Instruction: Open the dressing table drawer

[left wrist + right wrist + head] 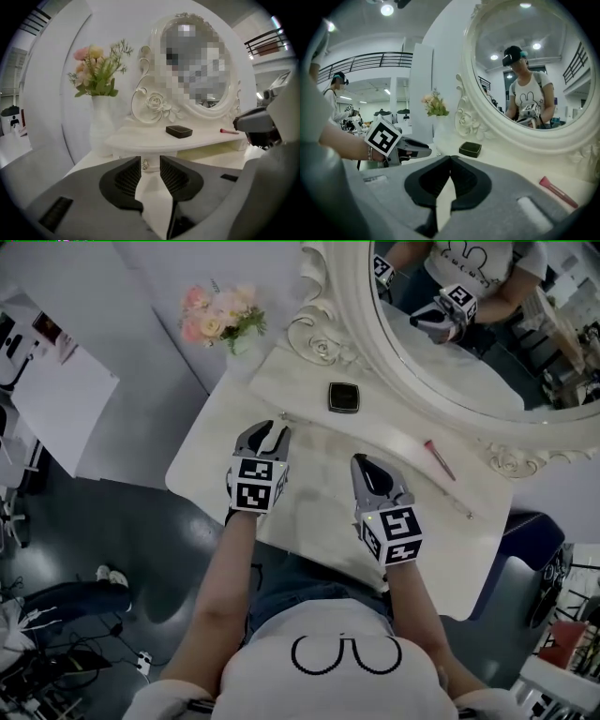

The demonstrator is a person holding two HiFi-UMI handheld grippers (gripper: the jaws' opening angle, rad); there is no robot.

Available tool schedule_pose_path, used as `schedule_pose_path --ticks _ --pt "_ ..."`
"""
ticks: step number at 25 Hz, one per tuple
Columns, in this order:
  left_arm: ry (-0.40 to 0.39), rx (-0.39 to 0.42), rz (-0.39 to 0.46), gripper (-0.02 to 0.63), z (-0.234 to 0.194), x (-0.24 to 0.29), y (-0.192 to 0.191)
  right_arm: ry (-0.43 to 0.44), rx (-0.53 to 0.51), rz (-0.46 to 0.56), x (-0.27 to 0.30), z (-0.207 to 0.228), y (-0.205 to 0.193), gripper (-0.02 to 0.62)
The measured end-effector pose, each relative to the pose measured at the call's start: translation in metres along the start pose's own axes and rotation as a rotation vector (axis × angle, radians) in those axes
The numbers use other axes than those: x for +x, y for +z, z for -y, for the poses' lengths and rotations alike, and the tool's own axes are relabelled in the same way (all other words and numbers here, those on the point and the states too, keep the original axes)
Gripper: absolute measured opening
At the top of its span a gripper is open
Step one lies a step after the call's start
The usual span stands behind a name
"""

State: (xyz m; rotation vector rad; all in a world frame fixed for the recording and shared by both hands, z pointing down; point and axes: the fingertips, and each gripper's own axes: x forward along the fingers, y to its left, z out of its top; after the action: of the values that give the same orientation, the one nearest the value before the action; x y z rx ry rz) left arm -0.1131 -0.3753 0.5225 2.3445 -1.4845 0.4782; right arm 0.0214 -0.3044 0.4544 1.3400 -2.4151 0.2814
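While the white drawer point(153, 161) sits shut, small knob point(146, 164) showing, left hand-held gripper point(273, 432) gapes empty, right hand-held gripper point(450, 158) pinched together; white surface point(319, 474), dark floor point(141, 540).

Head view steeply down over dressing table point(217, 448); both gripper views low, near, facing mirror point(525, 70); black box point(343, 397) shared.
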Motion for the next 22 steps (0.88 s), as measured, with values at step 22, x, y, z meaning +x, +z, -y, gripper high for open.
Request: schedule_pose_path --ticks 22 --pt "-0.047 -0.005 -0.117 0.095 -0.016 0.066 -0.027 0.002 0.028 -0.062 0.022 0.013 -0.022 0.0"
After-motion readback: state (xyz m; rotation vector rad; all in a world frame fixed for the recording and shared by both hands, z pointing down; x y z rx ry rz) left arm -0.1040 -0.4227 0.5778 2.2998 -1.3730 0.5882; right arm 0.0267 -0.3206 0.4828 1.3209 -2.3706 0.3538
